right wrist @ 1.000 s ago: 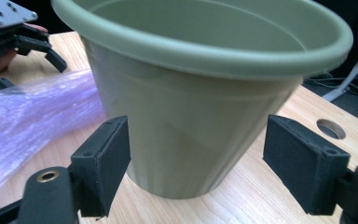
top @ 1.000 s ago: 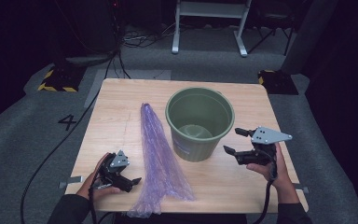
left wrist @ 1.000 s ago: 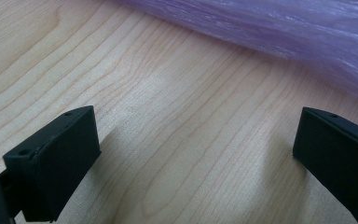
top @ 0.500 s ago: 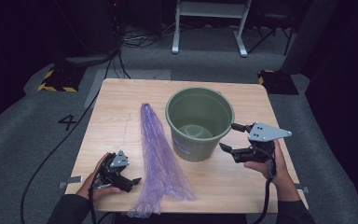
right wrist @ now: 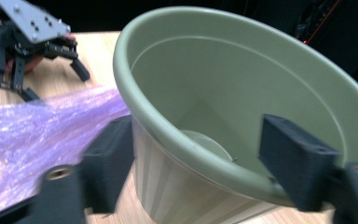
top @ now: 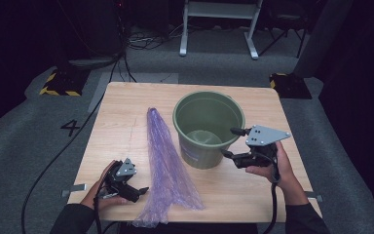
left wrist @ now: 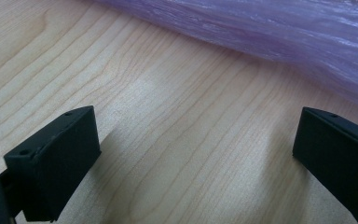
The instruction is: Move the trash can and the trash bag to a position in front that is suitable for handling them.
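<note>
R tool (top: 233, 144) is wide, jaws straddling green bucket (top: 208, 127) rim mid-counter (top: 126, 105). L tool (top: 135, 191) also wide, just beside purple bag (top: 165, 165). Risk: one-sided rim pinch may tip bucket; thin bag could slip or tear.

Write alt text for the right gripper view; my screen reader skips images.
The right claw, jaws open, straddles the near rim of a green bucket, one jaw outside the wall and one inside. A purple plastic bag lies on the wooden table to the left, with the left claw beyond it.
</note>
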### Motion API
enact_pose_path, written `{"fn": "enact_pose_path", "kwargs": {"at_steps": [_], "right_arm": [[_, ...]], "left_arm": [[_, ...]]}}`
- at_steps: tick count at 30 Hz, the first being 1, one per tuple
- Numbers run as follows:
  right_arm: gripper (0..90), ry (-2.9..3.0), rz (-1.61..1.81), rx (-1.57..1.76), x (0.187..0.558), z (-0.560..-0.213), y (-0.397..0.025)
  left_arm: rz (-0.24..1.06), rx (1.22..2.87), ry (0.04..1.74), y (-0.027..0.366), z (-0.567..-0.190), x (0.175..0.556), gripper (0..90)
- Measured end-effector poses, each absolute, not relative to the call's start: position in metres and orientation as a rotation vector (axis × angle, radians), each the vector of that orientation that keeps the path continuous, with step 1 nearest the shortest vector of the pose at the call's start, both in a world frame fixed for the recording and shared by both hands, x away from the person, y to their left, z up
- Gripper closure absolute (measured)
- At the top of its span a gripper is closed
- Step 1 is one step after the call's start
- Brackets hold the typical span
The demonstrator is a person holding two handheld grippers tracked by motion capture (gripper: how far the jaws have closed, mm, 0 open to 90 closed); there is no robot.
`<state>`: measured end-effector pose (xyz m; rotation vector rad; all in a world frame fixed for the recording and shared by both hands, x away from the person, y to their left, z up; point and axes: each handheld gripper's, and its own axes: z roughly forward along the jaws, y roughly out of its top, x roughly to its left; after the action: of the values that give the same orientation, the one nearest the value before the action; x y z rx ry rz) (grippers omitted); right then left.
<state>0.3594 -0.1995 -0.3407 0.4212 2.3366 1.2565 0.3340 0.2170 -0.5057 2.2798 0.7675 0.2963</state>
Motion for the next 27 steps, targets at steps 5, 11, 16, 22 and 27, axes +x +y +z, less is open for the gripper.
{"fn": "enact_pose_path", "kwargs": {"at_steps": [5,11,16,22,27], "right_arm": [[54.3,2.354,1.261,0.349,0.357,-0.338,-0.197],[67.0,2.351,1.265,0.313,0.355,-0.333,-0.201],[53.7,2.43,1.187,0.232,0.356,-0.33,-0.192],[60.3,2.547,1.082,0.182,0.367,-0.327,-0.173],[67.9,2.594,1.084,0.118,0.37,-0.325,-0.166]], "left_arm": [[0.297,2.28,0.767,0.217,-0.506,0.334,0.3],[0.296,2.28,0.767,0.216,-0.506,0.334,0.2],[0.291,2.284,0.759,0.214,-0.506,0.334,0.2],[0.289,2.285,0.755,0.214,-0.506,0.334,0.2],[0.289,2.285,0.755,0.214,-0.506,0.334,0.2]]}}
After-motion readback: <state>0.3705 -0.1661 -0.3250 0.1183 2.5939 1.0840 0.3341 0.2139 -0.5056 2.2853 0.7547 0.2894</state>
